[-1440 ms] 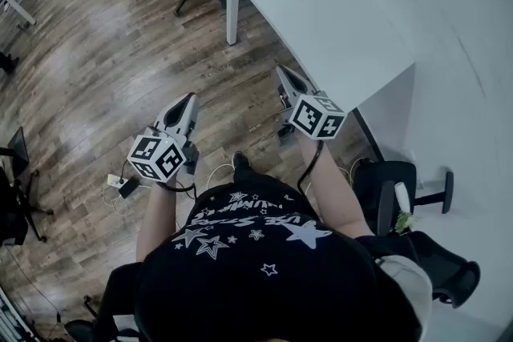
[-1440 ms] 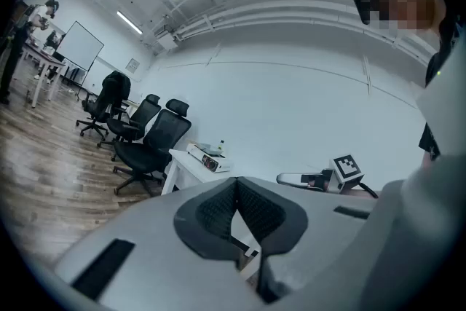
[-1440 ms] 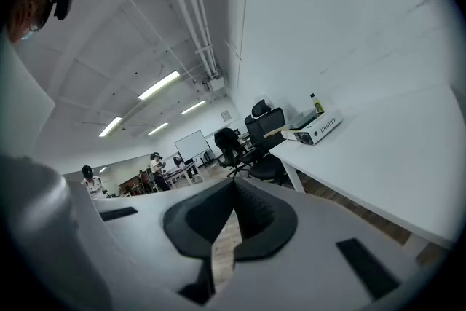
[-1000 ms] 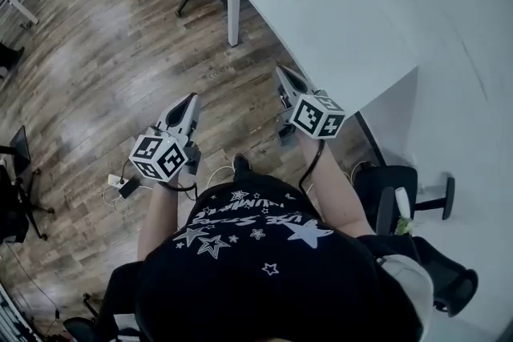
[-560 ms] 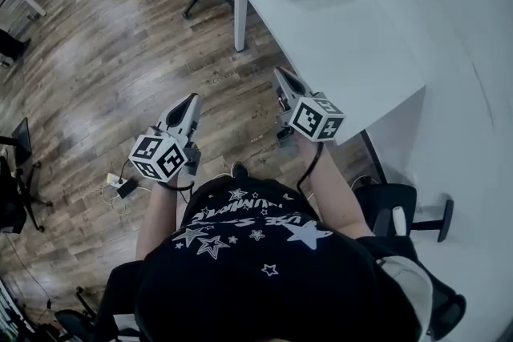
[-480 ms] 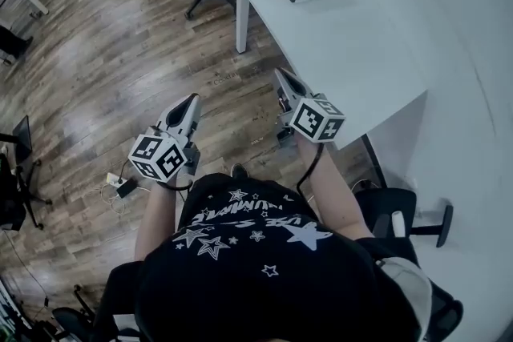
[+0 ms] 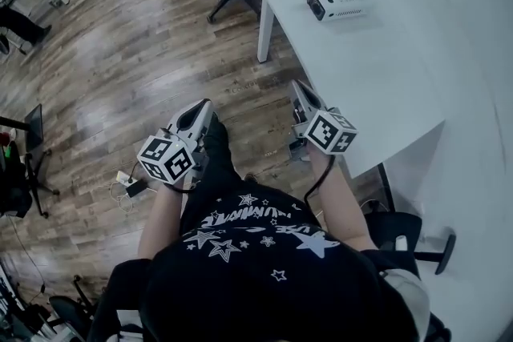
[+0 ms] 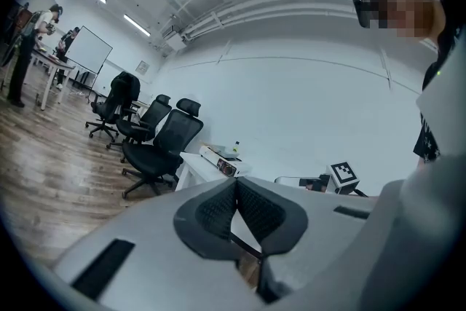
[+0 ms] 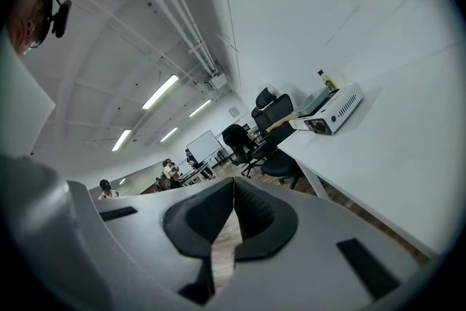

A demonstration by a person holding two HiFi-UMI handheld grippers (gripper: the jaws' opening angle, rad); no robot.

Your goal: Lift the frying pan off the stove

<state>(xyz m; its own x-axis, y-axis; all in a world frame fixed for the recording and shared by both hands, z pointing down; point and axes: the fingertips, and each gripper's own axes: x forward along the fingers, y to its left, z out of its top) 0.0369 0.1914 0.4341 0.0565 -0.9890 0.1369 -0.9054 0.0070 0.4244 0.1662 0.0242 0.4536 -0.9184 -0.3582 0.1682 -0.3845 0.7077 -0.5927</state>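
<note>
Wood floor (image 7: 120, 68) beside table edge (image 7: 303, 52)

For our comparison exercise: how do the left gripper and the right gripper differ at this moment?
The left gripper hangs over the wooden floor; the right gripper is beside the white table's edge. The left gripper points forward-right, the right gripper forward-left. Both have their fingers shut together and hold nothing.

White table (image 7: 385, 52), brown wood-grain floor (image 7: 120, 52), black star-printed shirt (image 7: 256, 268).
</note>
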